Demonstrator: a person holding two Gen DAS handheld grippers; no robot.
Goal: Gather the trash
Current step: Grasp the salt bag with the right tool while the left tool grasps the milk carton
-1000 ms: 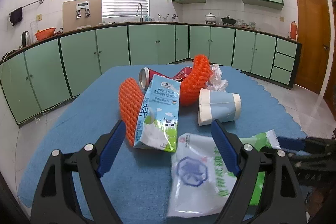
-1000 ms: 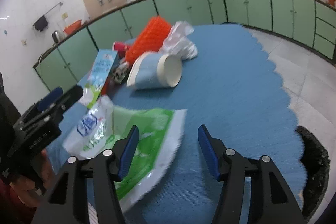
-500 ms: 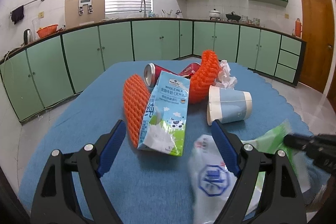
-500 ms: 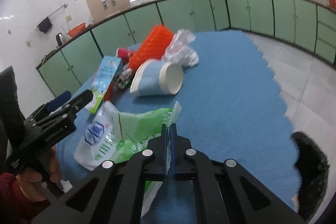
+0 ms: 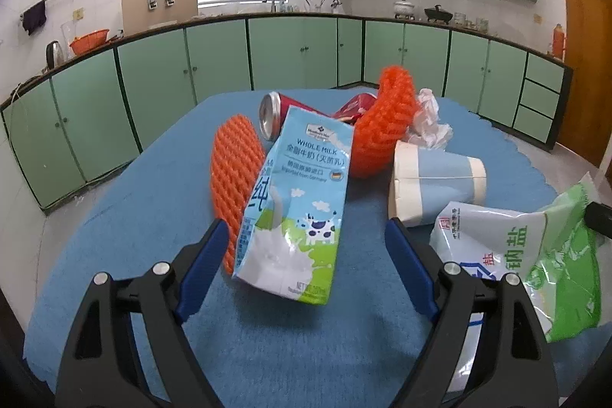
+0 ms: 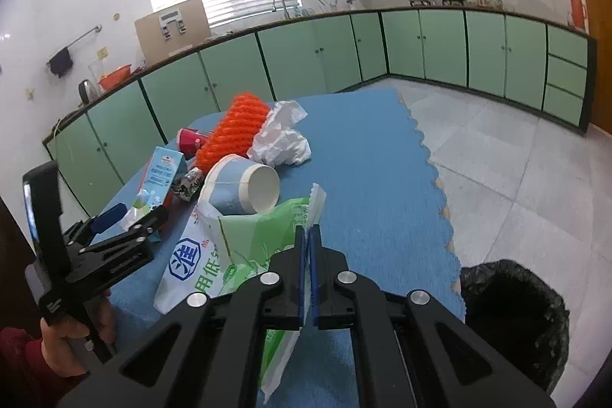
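Observation:
My right gripper [image 6: 307, 236] is shut on the edge of a green and white salt bag [image 6: 244, 247] and holds it lifted off the blue table mat [image 6: 363, 155]; the bag also shows in the left wrist view [image 5: 535, 255]. My left gripper [image 5: 306, 247] is open and empty, with a whole milk carton [image 5: 298, 201] lying between and ahead of its fingers. Behind lie an orange foam net [image 5: 233, 174], a red can [image 5: 275, 113], a second orange net [image 5: 386, 125], crumpled white tissue [image 5: 428, 121] and a blue paper cup [image 5: 436, 186] on its side.
A bin lined with a black bag [image 6: 516, 312] stands on the tiled floor by the mat's right edge. Green cabinets [image 5: 306, 56] run along the back wall. The left gripper [image 6: 111, 220] shows at left in the right wrist view.
My right gripper closed on the salt bag's edge and lifted it up and to the right. My left gripper moved forward toward the milk carton and stayed open.

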